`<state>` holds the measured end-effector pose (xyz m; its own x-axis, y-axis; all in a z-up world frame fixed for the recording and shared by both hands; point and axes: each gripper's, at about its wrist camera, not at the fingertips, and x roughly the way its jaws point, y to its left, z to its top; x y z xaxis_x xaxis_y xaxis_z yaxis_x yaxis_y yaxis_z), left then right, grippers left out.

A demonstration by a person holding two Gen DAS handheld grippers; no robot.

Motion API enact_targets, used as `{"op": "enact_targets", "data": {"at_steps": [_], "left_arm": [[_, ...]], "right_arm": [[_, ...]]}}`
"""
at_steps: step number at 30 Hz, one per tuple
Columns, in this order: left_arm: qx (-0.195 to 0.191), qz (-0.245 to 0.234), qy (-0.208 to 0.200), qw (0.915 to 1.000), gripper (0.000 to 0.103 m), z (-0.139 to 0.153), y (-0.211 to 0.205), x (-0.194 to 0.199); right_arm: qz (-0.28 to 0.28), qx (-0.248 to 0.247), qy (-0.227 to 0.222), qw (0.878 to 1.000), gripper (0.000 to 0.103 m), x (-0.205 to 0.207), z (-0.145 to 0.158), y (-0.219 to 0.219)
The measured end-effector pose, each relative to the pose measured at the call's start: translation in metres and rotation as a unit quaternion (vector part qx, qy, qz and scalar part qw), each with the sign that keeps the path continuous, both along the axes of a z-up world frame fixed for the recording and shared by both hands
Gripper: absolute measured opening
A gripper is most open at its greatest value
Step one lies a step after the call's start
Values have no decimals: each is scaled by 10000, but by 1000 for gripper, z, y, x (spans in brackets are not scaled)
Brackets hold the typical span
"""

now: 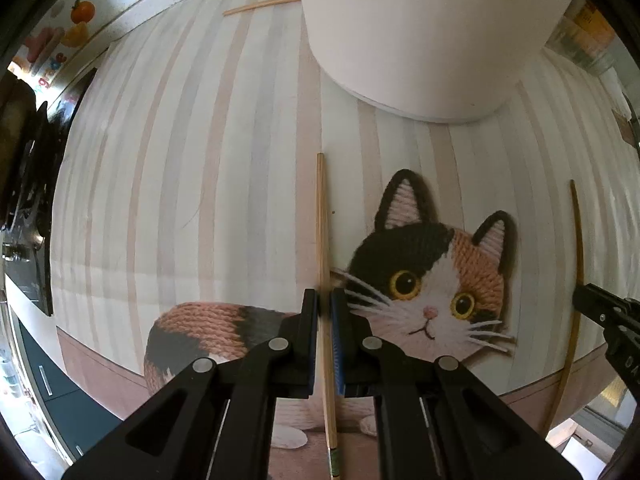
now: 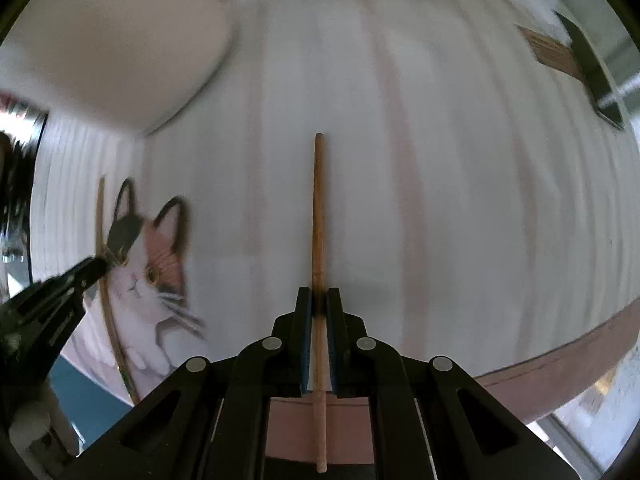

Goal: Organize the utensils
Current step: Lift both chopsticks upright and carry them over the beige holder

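Note:
In the left wrist view my left gripper [image 1: 324, 300] points down, shut on a pale wooden chopstick [image 1: 321, 208] that runs lengthwise between its pads over the cat placemat [image 1: 160, 200]. A tall white holder [image 1: 420, 40] stands just beyond it. In the right wrist view my right gripper [image 2: 319, 300] is shut on a darker wooden chopstick [image 2: 318, 200], also lengthwise. That chopstick [image 1: 576, 240] and the right gripper [image 1: 580, 296] appear at the right edge of the left wrist view. The left gripper [image 2: 98, 268] shows at the left of the right wrist view.
Another chopstick [image 1: 260, 4] lies on the mat at the far left of the holder [image 2: 112, 48]. A dark flat tool with a brown handle [image 2: 560, 52] rests at the mat's far right corner. The mat's pink border [image 2: 560, 356] marks the near edge.

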<state>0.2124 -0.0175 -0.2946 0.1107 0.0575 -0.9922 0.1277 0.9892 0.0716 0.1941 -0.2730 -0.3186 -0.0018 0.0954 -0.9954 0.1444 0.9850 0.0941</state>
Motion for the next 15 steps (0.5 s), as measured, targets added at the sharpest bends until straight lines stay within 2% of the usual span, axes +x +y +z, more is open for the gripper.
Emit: {"op": "enact_targets", "data": {"at_steps": [4, 7, 10, 15], "left_arm": [[15, -8, 6, 10000, 5, 0, 5, 3], [-24, 10, 20, 10000, 5, 0, 7, 6], [-50, 55, 24, 10000, 5, 6, -15, -1], [26, -21, -10, 10000, 4, 7, -19, 2]], "right_arm": [[264, -292, 19, 9992, 7, 4, 2, 14], [311, -313, 71, 9990, 7, 6, 4, 19], [365, -371, 115, 9986, 8, 7, 2, 25], [495, -639, 144, 9966, 8, 13, -5, 53]]}}
